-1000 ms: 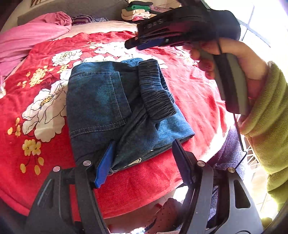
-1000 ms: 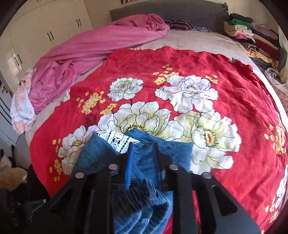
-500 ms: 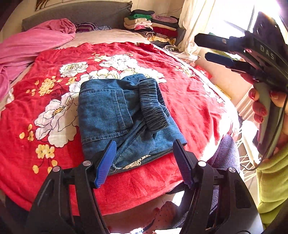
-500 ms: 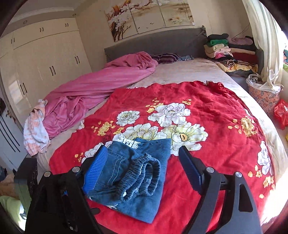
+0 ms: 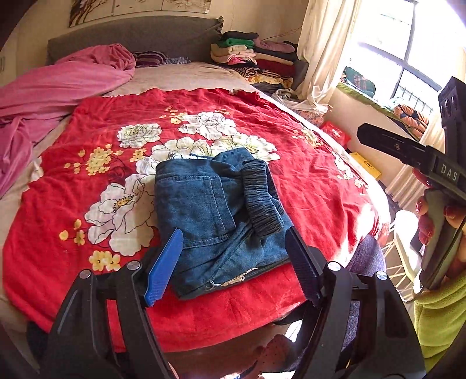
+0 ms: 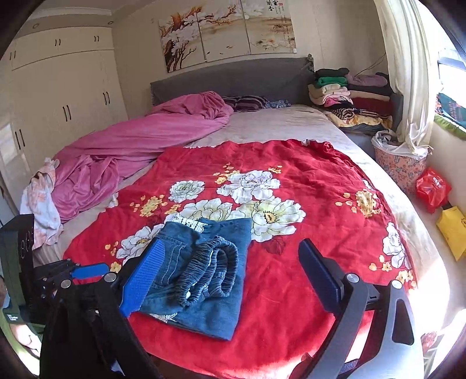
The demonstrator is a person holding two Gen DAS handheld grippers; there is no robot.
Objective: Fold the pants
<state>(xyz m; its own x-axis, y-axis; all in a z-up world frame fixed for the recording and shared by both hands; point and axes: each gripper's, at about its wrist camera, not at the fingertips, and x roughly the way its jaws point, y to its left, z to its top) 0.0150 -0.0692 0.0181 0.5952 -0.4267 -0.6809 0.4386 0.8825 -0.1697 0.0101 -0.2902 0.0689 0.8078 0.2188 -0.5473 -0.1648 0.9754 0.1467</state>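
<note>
A red flowered blanket (image 6: 305, 204) covers the near bed; pink bedding (image 6: 139, 145) lies far left, stacked clothes (image 6: 346, 90) far right.

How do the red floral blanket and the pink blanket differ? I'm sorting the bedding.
The red floral blanket lies spread flat with white and yellow flowers; the pink blanket is plain and bunched in a heap. The red one carries the folded denim pants; the pink one carries no pants. Both lie on the same bed.

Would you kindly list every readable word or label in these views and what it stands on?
"DAS": on the right gripper's black body.
Calligraphy on the wall painting: too small to read.
Print on the red bag and yellow bag: blurred, unreadable.
</note>
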